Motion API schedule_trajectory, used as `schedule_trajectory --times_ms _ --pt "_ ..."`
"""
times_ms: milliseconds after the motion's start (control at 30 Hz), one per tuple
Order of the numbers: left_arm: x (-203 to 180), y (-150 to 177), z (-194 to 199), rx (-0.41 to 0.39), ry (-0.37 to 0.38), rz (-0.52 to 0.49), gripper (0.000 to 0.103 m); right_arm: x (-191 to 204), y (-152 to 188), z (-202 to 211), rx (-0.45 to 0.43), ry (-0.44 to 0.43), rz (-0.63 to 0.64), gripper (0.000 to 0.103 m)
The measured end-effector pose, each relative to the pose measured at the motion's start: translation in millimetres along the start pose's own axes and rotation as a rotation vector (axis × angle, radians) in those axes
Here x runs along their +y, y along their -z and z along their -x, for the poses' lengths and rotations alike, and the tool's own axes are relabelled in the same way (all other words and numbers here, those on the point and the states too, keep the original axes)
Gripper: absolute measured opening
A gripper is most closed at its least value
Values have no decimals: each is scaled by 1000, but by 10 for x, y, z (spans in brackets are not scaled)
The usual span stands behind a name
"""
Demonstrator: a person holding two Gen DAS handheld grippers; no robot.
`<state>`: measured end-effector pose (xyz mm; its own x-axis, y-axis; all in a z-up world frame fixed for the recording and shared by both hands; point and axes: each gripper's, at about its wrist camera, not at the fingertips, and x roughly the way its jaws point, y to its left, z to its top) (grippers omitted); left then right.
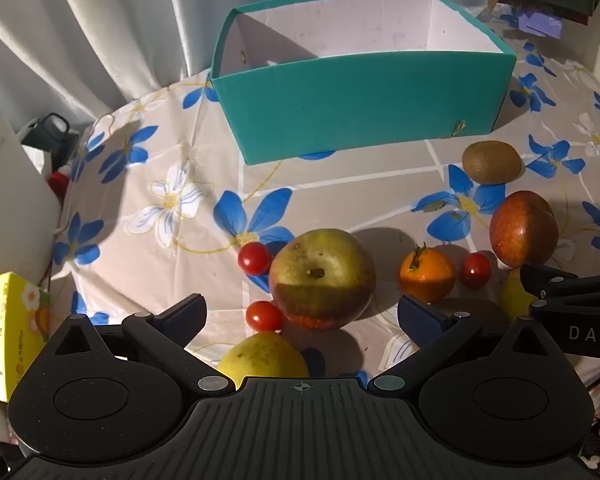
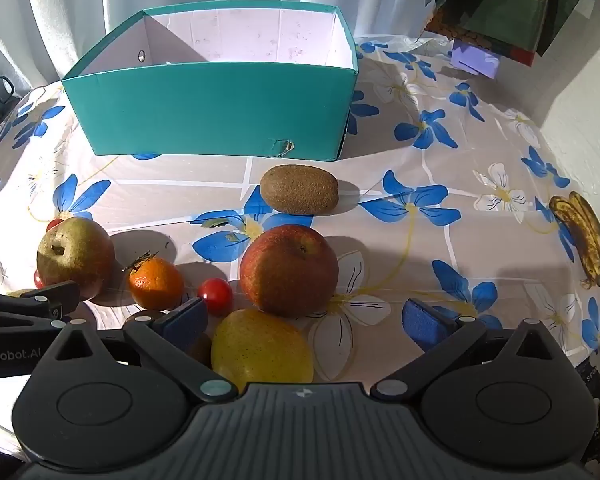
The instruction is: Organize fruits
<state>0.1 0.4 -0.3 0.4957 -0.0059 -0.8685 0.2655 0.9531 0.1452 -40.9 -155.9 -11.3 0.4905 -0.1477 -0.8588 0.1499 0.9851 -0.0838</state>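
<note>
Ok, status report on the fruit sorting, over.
Left gripper and right gripper open, holding nothing. Teal cardboard box shows no fruit; red apple, brown kiwi, small orange mandarin on floral tablecloth. Path unobstructed.

Hard side sunlight, deep shadows, fisheye warp

Teal box (image 2: 212, 108) upright, open; kiwi (image 2: 299, 189), red apple (image 2: 289, 270), mandarin (image 2: 156, 283) loose on cloth before it.

Low side-by-side views, sharing teal box (image 1: 364, 104)
</note>
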Motion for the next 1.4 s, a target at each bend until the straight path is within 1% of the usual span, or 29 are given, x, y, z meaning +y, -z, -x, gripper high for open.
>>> schedule_trajectory --times_ms 233,267,500,1400 --pt "34 21 33 8 3 2 103 -8 -5 1 -6 0 -1 103" --pt "-13 8 -4 13 1 0 103 -7 -7 2 -7 1 0 103" --pt "-9 1 -55 27 3 5 103 -5 -3 13 -10 -1 0 103" --pt "3 -30 -114 58 23 20 103 -19 -9 -28 -8 0 -7 103"
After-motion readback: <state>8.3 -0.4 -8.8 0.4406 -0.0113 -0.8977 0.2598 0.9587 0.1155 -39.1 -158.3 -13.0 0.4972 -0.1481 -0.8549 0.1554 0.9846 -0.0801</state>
